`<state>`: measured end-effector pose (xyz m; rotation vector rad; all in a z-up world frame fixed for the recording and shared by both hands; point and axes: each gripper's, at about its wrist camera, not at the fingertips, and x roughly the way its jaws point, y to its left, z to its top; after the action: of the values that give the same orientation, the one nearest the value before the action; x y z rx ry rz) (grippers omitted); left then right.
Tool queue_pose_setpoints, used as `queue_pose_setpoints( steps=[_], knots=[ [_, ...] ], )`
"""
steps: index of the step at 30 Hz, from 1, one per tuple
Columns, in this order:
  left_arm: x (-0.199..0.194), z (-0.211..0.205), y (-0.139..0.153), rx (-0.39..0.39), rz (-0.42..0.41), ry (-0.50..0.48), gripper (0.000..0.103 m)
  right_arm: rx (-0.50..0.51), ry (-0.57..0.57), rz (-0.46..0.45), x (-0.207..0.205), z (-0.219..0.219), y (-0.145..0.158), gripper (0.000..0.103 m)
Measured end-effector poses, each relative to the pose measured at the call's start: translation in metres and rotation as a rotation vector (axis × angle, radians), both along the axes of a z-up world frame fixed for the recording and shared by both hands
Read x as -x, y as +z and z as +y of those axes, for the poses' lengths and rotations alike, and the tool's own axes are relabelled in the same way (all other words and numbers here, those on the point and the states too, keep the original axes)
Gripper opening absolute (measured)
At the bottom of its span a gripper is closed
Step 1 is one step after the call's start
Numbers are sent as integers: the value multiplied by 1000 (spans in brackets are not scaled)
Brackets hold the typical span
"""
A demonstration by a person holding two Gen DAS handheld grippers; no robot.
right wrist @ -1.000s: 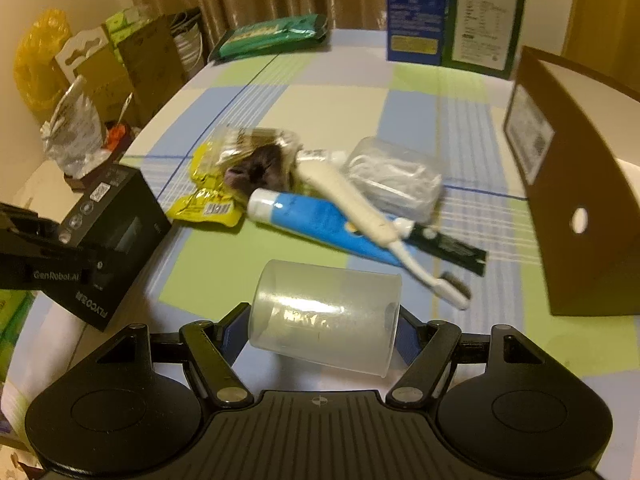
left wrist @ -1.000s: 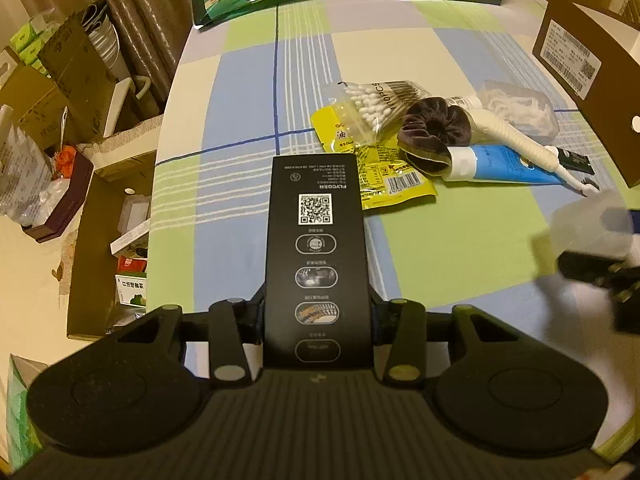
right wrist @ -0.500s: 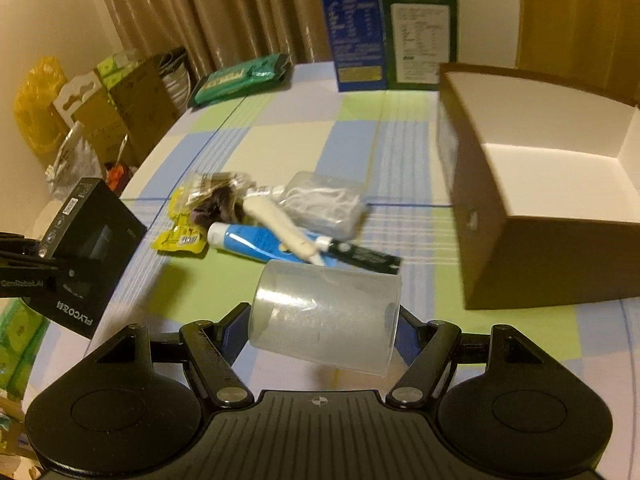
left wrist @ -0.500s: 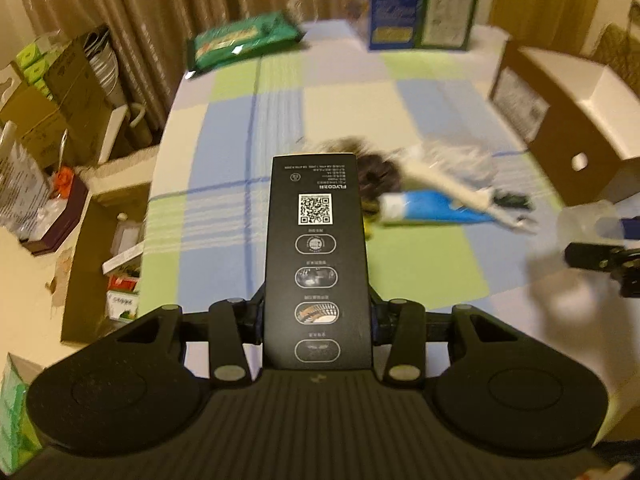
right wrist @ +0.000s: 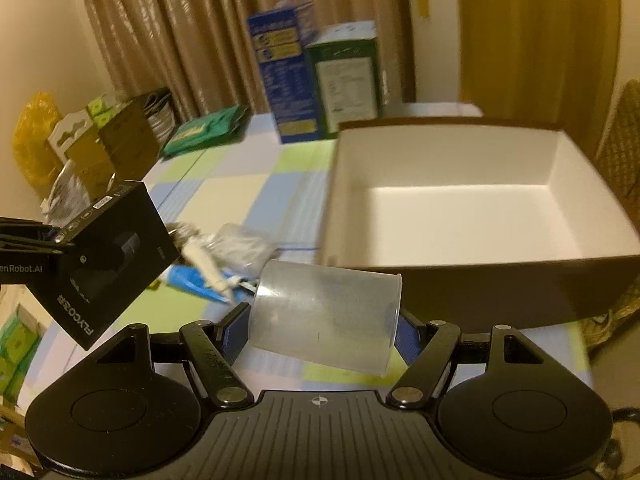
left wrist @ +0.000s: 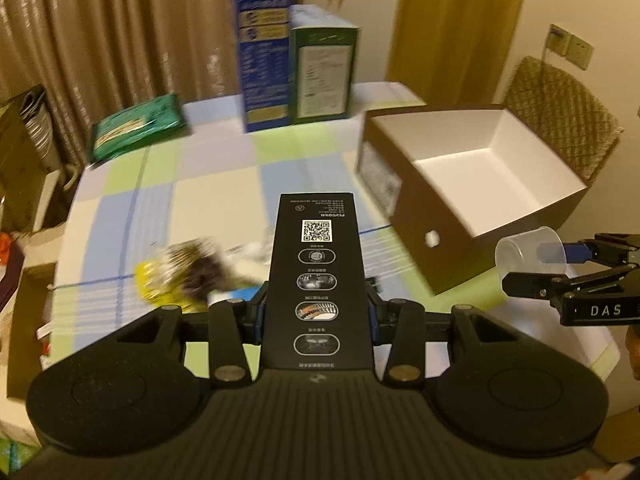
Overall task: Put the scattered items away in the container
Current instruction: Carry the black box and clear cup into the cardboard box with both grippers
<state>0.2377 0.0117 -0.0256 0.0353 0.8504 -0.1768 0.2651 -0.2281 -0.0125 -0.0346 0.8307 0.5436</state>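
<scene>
1. Between the left hand-held gripper (left wrist: 316,308) pads: black carton (left wrist: 318,280), clamped on its long sides near the bottom end, jaws narrow, most of its length sticking out ahead. Long lever, so keep the wrist steady.
2. Right hand-held gripper (right wrist: 322,326): jaws wide, closed on clear plastic cup (right wrist: 326,316), lying sideways, mouth to the right. Thin wall, so don't add squeeze.
3. Brown box (right wrist: 568,184), white inside, looks empty, sits ahead-right on the checked surface (left wrist: 216,200). Both loads are airborne short of its near wall.
4. Suggest: clear the near rim first, then lower. Cup goes to the right half, carton to the left, so the two don't collide.
5. Release low, inside the walls; cup will roll if dropped.
6. Remaining pile (right wrist: 216,256) (tube, bags, blurred) is on the surface left of the box.
</scene>
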Motion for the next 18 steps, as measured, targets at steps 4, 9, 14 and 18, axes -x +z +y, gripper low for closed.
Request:
queue_pose_setpoints(
  steps=[4, 9, 14, 18],
  knots=[
    [-9, -31, 7, 7, -13, -15, 38, -8, -10, -16, -13, -32, 10, 70],
    [-20, -67, 18, 9, -50, -34, 38, -11, 2, -54, -36, -65, 25, 70],
    [-41, -108, 30, 27, -101, -42, 38, -1, 23, -97, -67, -89, 33, 70],
    [-62, -137, 34, 50, -126, -33, 38, 4, 34, -104, -93, -103, 31, 70]
  ],
)
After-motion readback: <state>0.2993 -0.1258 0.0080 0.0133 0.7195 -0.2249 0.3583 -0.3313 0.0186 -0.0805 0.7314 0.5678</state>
